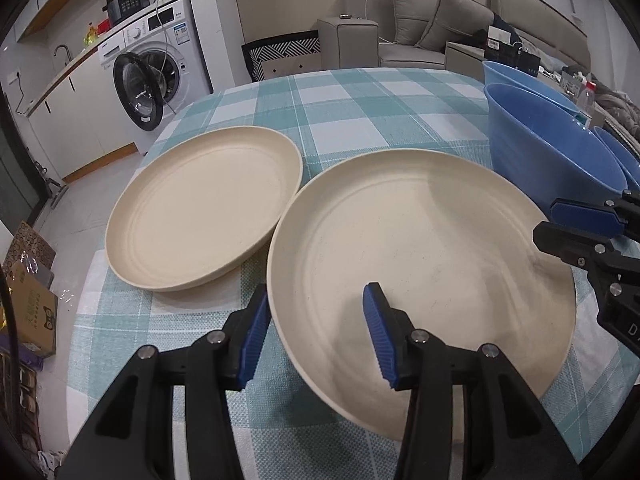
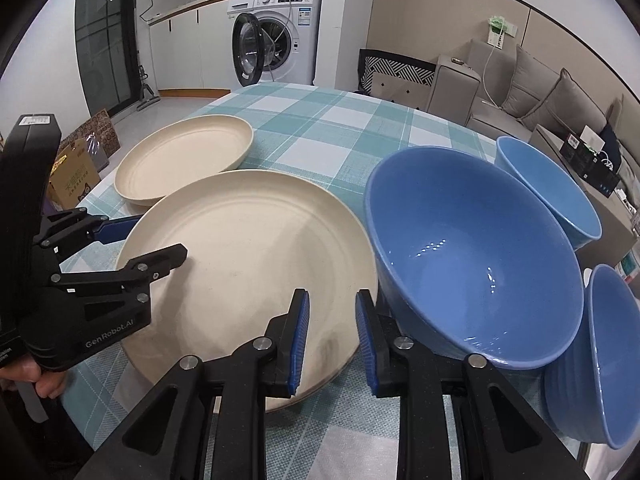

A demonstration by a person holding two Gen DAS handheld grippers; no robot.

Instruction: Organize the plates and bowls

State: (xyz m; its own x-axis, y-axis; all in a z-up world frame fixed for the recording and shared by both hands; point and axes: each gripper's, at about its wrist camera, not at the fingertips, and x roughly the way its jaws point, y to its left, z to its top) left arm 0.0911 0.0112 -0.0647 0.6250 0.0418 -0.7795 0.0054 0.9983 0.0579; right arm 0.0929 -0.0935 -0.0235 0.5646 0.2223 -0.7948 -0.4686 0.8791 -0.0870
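Nothing is stacked yet: two plates [image 1: 204,208] and three bowls [image 2: 476,264] lie separate on the desk [image 1: 360,112]. The left tool [image 1: 316,336] gapes wide astride the near plate's rim (ungripped); the right tool [image 2: 332,344] is narrowly parted, empty.

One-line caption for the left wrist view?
Open left claw straddles the near rim of a round cream plate on the checked tablecloth.

near plate [image 1: 424,264]: cream, round, upright, centre-right of left wrist frame | far plate [image 1: 204,208]: cream, same shape, centre-left, rim touching or just overlapping near plate | big bowl [image 2: 476,272]: blue, glossy, tilted, centre-right of right wrist frame | two smaller blue bowls [image 2: 548,188] [image 2: 604,356]: tilted, right edge
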